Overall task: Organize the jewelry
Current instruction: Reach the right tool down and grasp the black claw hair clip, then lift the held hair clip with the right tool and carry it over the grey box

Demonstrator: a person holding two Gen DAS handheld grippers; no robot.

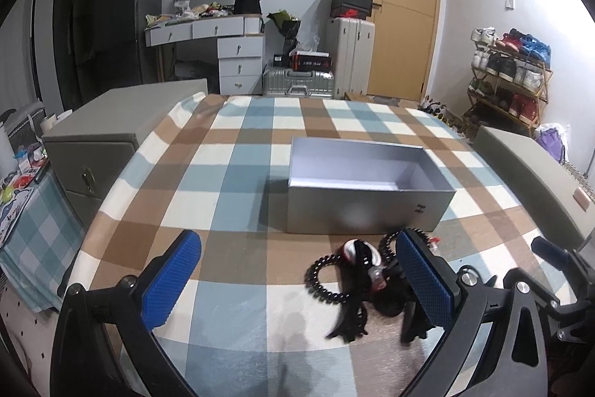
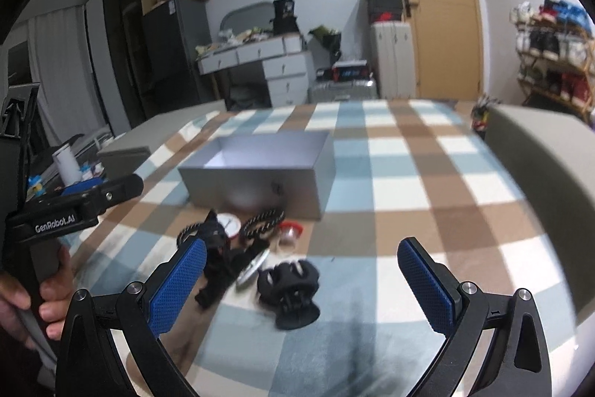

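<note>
An open grey box (image 1: 368, 207) stands on the checked tablecloth; it also shows in the right wrist view (image 2: 260, 170), and its inside looks empty. In front of it lies a heap of hair accessories and jewelry (image 1: 368, 281): black spiral hair ties (image 2: 262, 220), a black claw clip (image 2: 290, 285), a black hair clip (image 2: 217, 263) and small red-and-white pieces (image 2: 290, 229). My left gripper (image 1: 297, 281) is open, low over the table, its right finger beside the heap. My right gripper (image 2: 301, 285) is open, with the claw clip between its fingers, untouched.
Grey padded chair backs stand at the table's left (image 1: 111, 133) and right (image 1: 535, 173). The left gripper's body and the hand holding it (image 2: 55, 222) are at the left of the right wrist view. Beyond the table are a desk, suitcases, a door and a shoe rack.
</note>
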